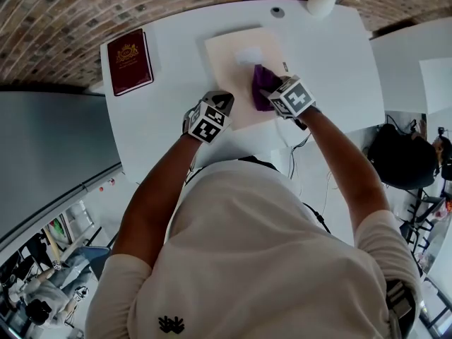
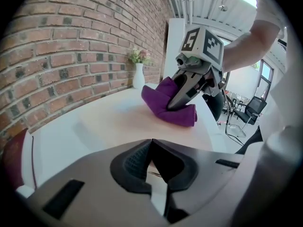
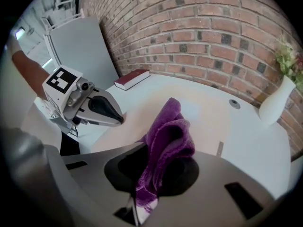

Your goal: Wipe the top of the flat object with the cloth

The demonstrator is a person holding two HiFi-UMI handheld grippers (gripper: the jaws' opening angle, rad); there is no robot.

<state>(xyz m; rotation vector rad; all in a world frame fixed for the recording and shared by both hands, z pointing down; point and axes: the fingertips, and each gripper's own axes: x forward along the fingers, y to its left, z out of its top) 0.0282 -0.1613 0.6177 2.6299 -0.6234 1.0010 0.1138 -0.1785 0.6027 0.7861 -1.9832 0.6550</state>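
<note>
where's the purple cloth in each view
Head view: cloth upper centre, on the board.
Left gripper view: cloth centre right, on the board.
Right gripper view: cloth bottom centre, clamped between the jaws.
Shared landmark: the white vase.

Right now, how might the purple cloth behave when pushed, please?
Probably floppy: the purple cloth bunches in folds in the right claw. Likely light, and its fuzzy pile should drag on the beige board rather than slip.
</note>
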